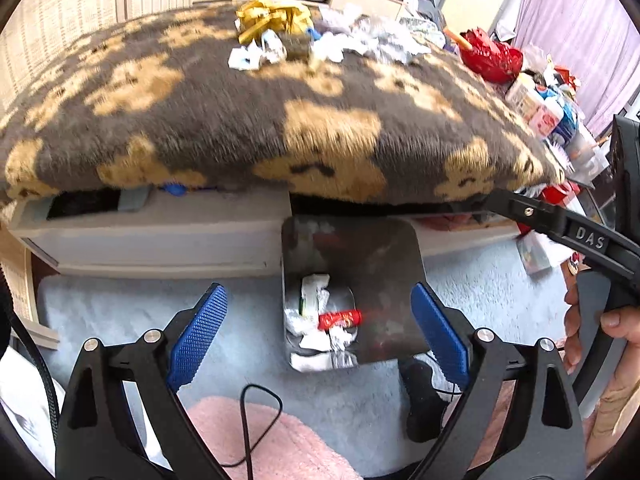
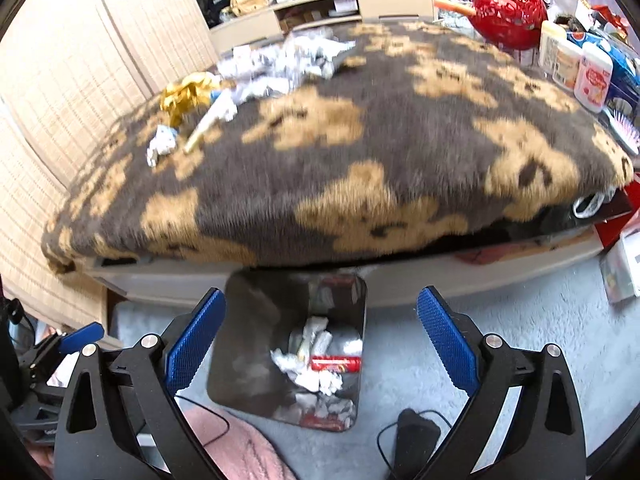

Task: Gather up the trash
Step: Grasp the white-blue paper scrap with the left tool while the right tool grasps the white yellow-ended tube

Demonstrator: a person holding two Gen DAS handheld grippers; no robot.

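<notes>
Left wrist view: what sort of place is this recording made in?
Probably a cluttered bedroom or living room at home: a furry brown-and-tan blanket over a low bed or table, a pale carpet with a metal trash bin on it, and lilac curtains.

Left hand-held gripper (image 1: 318,336): two black angular finger arms with triangular cut-outs, each ending in a blue pad (image 1: 198,336) of fine knurled texture; round silver screws (image 1: 153,336) sit at the pivots. A black cable (image 1: 256,420) loops below it.

Right hand-held gripper (image 2: 320,344): the same build, with black arms, blue textured pads (image 2: 448,344) and silver pivot screws (image 2: 493,340). Seen from the left wrist view, its black body carries a small screw and the white letters "DAS" (image 1: 590,238). A hand (image 1: 600,344) wraps its grip; the fingernails are visible, and no sleeve shows.
</notes>
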